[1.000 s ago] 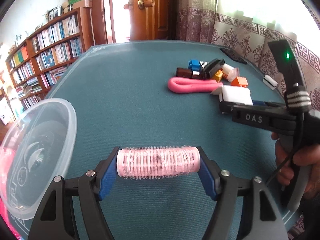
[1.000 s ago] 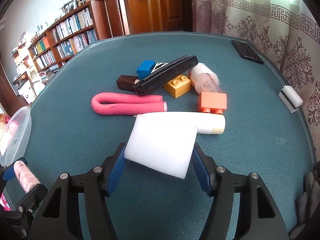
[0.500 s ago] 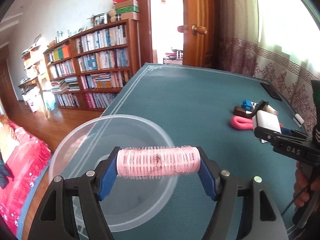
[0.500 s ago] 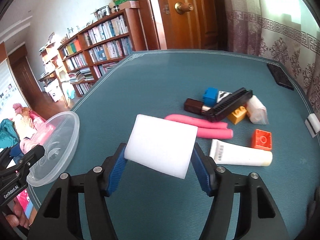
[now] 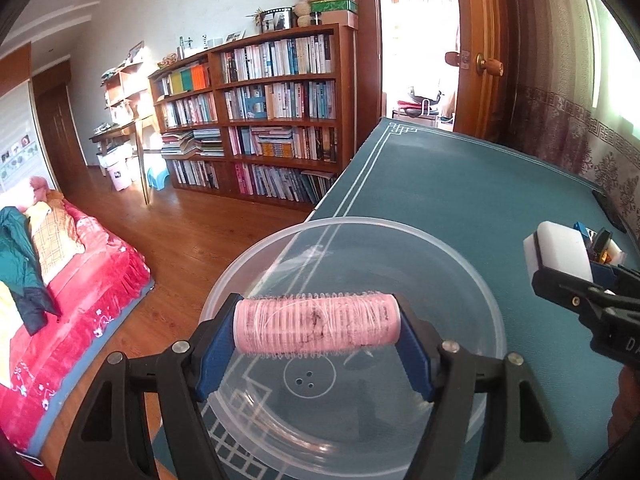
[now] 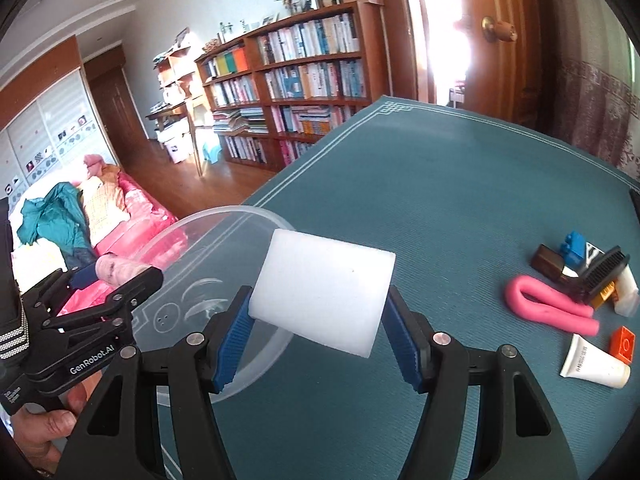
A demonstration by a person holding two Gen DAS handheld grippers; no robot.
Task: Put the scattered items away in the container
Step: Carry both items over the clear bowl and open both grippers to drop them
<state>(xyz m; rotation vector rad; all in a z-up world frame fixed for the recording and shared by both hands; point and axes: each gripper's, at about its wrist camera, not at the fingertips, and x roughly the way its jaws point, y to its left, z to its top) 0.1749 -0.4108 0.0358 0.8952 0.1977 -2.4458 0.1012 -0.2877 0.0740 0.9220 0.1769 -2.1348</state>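
Note:
My left gripper (image 5: 316,328) is shut on a pink hair roller (image 5: 316,326) and hangs over the clear plastic bowl (image 5: 460,252) at the table's left edge. The right gripper (image 6: 320,308) is shut on a white sponge block (image 6: 324,292), just right of the bowl's rim (image 6: 224,216). That sponge (image 5: 562,252) and right gripper also show at the right in the left wrist view. In the right wrist view the left gripper (image 6: 120,276) with the roller hangs over the bowl. The bowl holds nothing.
On the teal table (image 6: 460,184) to the right lie a pink foam curler (image 6: 548,304), a white tube (image 6: 592,368), an orange brick (image 6: 622,344), a blue brick (image 6: 574,246), a brown block (image 6: 548,260) and a black comb (image 6: 604,272). Beyond the table's left edge are floor, sofa and bookshelves.
Both grippers have swung left with their loads. The left one now holds the roller above the bowl's middle; the right one has brought the sponge up beside the bowl's rim.

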